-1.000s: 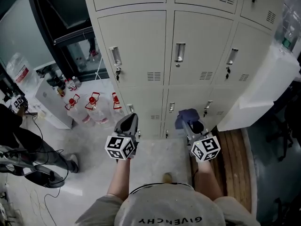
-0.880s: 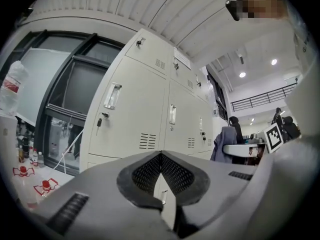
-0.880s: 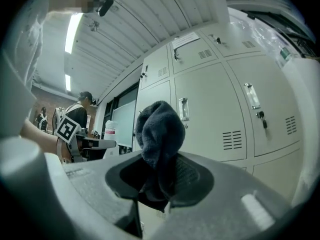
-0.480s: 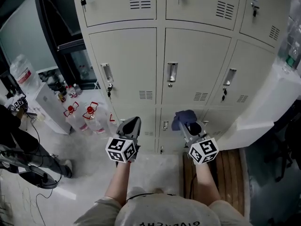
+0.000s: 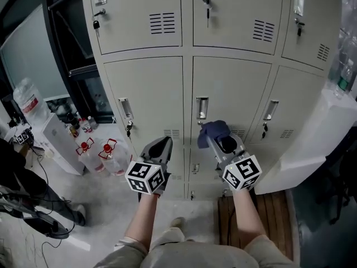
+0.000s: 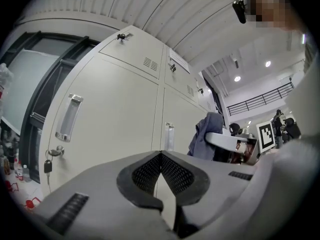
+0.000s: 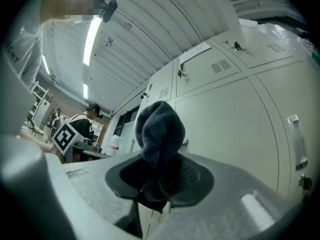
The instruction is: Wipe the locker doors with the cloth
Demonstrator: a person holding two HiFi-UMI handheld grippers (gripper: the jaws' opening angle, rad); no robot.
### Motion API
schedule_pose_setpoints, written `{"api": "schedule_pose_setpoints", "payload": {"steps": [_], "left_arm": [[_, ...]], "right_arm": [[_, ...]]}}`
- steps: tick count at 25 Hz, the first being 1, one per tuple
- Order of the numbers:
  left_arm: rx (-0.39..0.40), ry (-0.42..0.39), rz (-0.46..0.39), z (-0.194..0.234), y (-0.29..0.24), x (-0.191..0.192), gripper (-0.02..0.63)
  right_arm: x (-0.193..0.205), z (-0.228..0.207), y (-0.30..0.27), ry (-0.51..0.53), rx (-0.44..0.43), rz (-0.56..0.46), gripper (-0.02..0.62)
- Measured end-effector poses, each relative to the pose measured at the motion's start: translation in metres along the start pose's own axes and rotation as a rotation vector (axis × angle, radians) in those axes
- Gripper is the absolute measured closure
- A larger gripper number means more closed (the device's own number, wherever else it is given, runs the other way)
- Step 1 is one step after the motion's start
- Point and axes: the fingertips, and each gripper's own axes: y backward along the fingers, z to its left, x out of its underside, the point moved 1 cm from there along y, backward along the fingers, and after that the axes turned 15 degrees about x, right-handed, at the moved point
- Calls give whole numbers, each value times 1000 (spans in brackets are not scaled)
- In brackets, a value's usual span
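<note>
Here, the right gripper (image 5: 221,144) was clenched on a bunched dark blue cloth (image 5: 212,131), which stuck out past its jaws and was held up before the middle locker door (image 5: 234,88), close beside the handle (image 5: 202,108); no view settled whether cloth and door touched. The left gripper (image 5: 160,147) was clamped together on nothing, raised just beside the right one, in front of the left door (image 5: 145,94). To wipe well, the person would probably need to press the wad flat on the panel, sweep in overlapping passes, and steer round the handle so the cloth did not snag.
</note>
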Motion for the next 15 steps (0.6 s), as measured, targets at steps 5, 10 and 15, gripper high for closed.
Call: {"api": "schedule_pose_setpoints", "payload": {"steps": [5, 10, 15], "left_arm": [[35, -39, -18, 9, -24, -32, 607], [65, -101, -44, 15, -46, -67, 607], [81, -137, -58, 16, -61, -89, 607]], "right_arm": [[-42, -9, -34, 40, 13, -74, 489], [-83, -18, -67, 84, 33, -152, 489], [-123, -17, -98, 141, 58, -217, 489]]}}
